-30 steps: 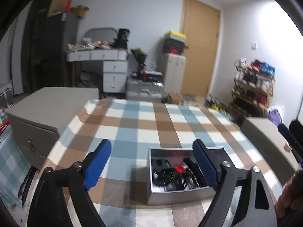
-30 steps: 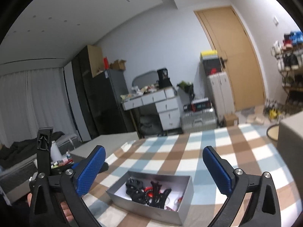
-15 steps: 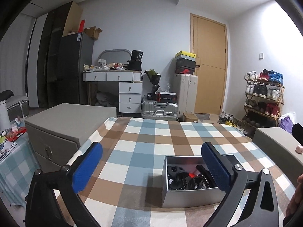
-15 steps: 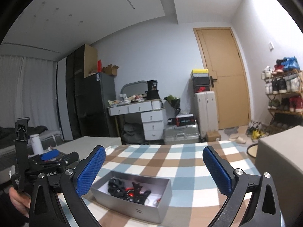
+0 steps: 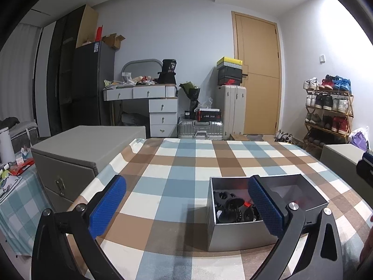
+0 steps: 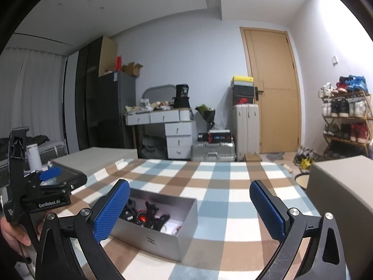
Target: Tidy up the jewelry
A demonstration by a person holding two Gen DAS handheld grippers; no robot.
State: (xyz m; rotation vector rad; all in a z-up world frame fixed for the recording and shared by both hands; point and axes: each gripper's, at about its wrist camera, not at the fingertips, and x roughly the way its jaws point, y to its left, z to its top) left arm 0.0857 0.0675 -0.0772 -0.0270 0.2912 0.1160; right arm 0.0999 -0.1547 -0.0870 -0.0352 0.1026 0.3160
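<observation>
An open silver box (image 5: 235, 235) stands on the checked tablecloth (image 5: 181, 170). Inside lie several black clip-like pieces (image 5: 229, 206) and a small red piece (image 5: 246, 203). My left gripper (image 5: 186, 206) is open wide just before the box; its right pad (image 5: 265, 206) overlaps the box in the picture and nothing is between the pads. In the right wrist view the same box (image 6: 151, 238) sits low and left of centre with the black pieces (image 6: 150, 212) showing. My right gripper (image 6: 190, 210) is open and empty near the box. The left gripper's body (image 6: 46, 196) shows at the left, held by a hand (image 6: 14, 231).
A grey cabinet (image 5: 81, 149) stands against the table's left side and another grey block (image 6: 338, 186) on the right. Behind the table are a white desk (image 5: 149, 93), suitcases (image 5: 200, 128), a door (image 5: 258, 74) and a shoe rack (image 5: 326, 109).
The left jaws have spread wider. Both views have tipped up and levelled, showing more of the room, and both grippers have sunk toward the table. The box has not moved.
</observation>
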